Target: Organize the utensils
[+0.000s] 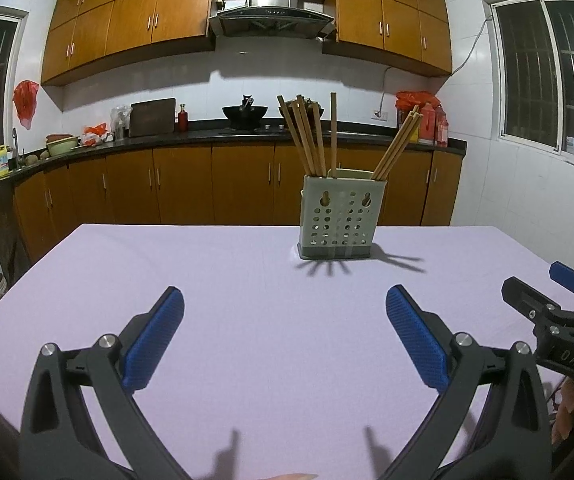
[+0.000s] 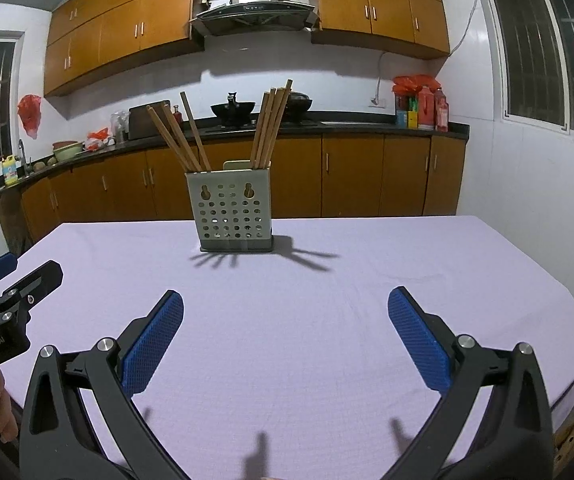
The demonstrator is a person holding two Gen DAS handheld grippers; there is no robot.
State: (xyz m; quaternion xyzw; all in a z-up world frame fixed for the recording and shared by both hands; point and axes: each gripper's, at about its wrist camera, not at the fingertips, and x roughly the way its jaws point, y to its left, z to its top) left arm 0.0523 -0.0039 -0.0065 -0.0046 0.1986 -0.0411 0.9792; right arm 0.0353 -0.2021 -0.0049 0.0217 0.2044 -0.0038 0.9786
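Left wrist view: a lilac-covered bench (image 1: 247, 280) in a wood-cabinet kitchen; the left gripper (image 1: 285, 304) has fingers spread wide, empty. The chopstick holder (image 1: 341, 218) stands ahead, right of centre.

Right wrist view: the right gripper (image 2: 285, 304) is likewise wide, empty; a hand (image 2: 1, 408) shows at left.

Chopsticks (image 1: 311, 140) lower ends hidden inside holder (image 1: 339, 220); its compartments can't be told apart. Right tool (image 1: 563, 300) cut off by the left view's edge, left tool (image 2: 5, 280) likewise in the right view. Surface (image 2: 327, 320) near edge out of frame.
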